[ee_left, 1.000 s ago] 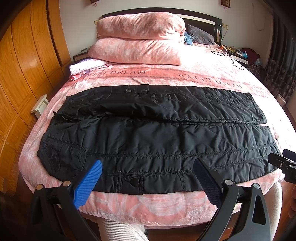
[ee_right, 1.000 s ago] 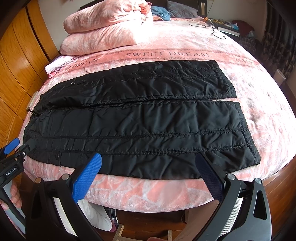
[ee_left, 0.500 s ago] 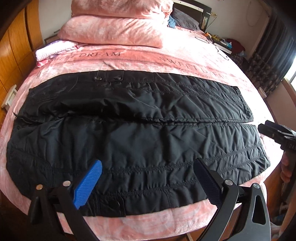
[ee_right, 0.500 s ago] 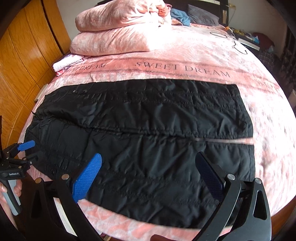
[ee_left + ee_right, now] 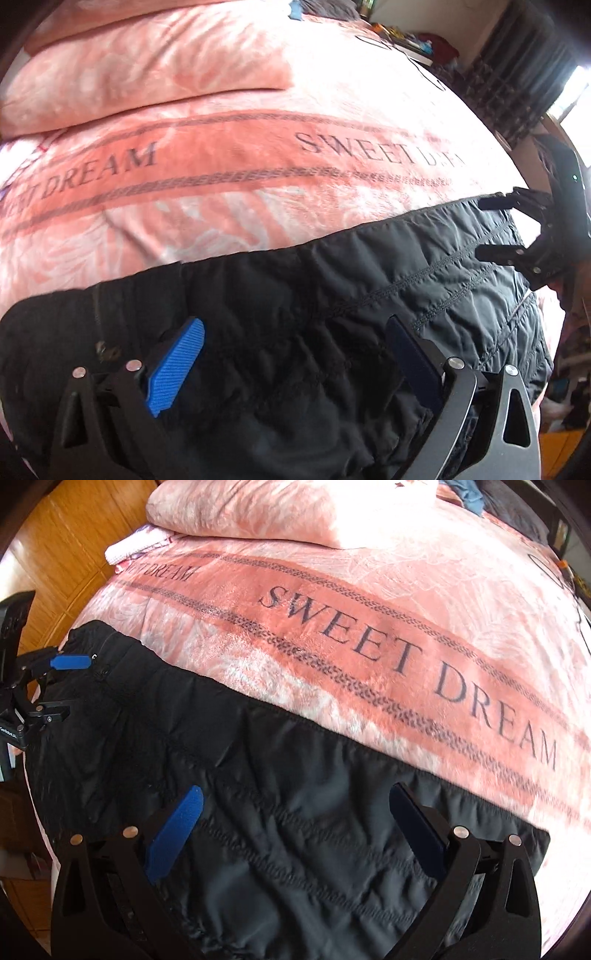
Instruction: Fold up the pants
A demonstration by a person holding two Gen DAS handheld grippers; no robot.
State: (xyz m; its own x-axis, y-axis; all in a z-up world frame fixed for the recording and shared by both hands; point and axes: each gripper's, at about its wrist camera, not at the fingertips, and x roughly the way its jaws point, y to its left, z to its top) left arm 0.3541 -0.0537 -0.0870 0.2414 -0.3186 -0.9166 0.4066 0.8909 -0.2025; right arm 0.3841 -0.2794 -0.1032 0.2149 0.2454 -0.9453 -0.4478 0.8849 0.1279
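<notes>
Both grippers agape over pants

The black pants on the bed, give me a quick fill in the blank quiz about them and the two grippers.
1. The pants lie on a pink blanket printed with the words SWEET ____.
2. The jaws of the left gripper are ____.
3. The right gripper is poised over fabric colored ____.

Missing words: DREAM; open; black
</notes>
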